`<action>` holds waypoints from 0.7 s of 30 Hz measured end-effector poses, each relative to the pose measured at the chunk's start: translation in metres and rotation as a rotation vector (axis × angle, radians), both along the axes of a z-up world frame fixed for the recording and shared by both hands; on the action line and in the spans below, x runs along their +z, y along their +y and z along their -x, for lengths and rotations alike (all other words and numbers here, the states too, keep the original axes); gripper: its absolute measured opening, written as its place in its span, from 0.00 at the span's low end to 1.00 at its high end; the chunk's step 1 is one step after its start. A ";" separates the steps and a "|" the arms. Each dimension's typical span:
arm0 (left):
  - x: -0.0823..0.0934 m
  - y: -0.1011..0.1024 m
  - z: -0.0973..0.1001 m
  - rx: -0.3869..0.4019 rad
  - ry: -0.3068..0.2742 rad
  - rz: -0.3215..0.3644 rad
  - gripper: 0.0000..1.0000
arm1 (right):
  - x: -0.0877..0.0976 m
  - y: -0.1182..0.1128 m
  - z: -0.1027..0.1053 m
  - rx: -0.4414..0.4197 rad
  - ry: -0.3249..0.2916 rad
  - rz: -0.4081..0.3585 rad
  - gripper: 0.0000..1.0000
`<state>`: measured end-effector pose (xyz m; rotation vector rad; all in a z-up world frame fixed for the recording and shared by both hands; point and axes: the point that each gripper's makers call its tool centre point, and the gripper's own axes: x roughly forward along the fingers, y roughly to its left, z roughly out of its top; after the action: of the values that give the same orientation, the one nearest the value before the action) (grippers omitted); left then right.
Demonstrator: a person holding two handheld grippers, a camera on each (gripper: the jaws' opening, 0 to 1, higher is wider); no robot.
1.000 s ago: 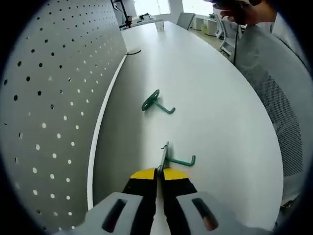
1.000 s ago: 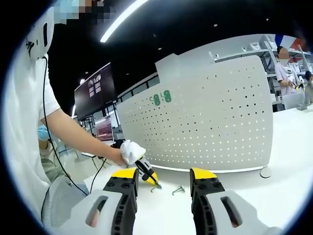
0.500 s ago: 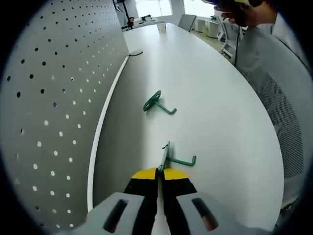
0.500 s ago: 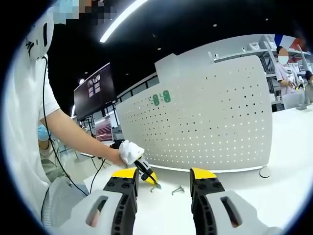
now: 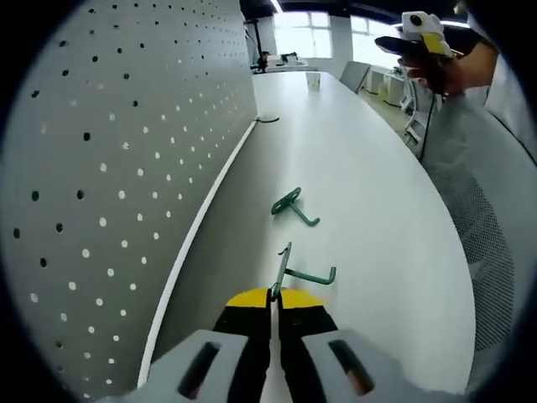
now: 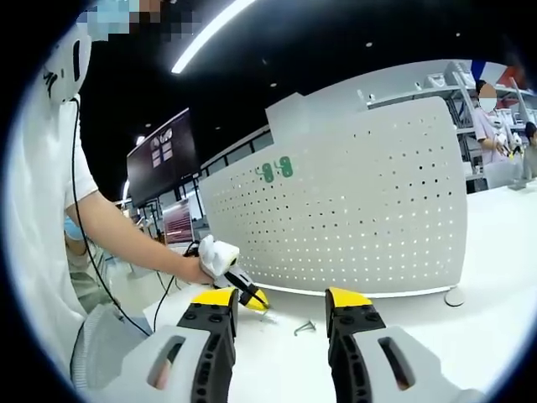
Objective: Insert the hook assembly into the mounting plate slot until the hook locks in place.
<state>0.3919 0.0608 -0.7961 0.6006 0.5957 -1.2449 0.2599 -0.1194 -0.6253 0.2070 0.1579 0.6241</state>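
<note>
Two green hooks (image 5: 294, 206); one pegboard (image 5: 109, 168)

Left gripper (image 6: 252, 298), clamping green metal hook (image 5: 294, 270): raised off white table (image 5: 369, 210), carried nearer perforated white mounting plate (image 5: 109, 168); its clamp stayed closed

Green hooks (image 5: 295, 206), white dotted pegboard (image 6: 352, 218), yellow-tipped black tongs (image 5: 273, 304).

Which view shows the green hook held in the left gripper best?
The left gripper view: the held hook sits close, gripped by its plate between the shut fingers. In the right gripper view it is too small to make out at the left gripper.
</note>
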 end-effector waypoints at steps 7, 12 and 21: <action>0.017 0.000 -0.003 0.077 -0.013 0.082 0.01 | 0.003 0.000 0.000 -0.002 -0.007 -0.005 0.40; 0.034 0.000 -0.002 0.128 -0.036 0.145 0.01 | 0.005 -0.001 0.000 -0.005 -0.013 -0.011 0.40; 0.059 0.009 0.007 0.225 -0.085 0.233 0.01 | 0.009 -0.004 0.000 -0.014 -0.025 -0.025 0.40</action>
<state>0.3853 0.0695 -0.7374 0.3785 0.4266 -1.0526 0.2600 -0.1232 -0.6168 0.2239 0.1248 0.6149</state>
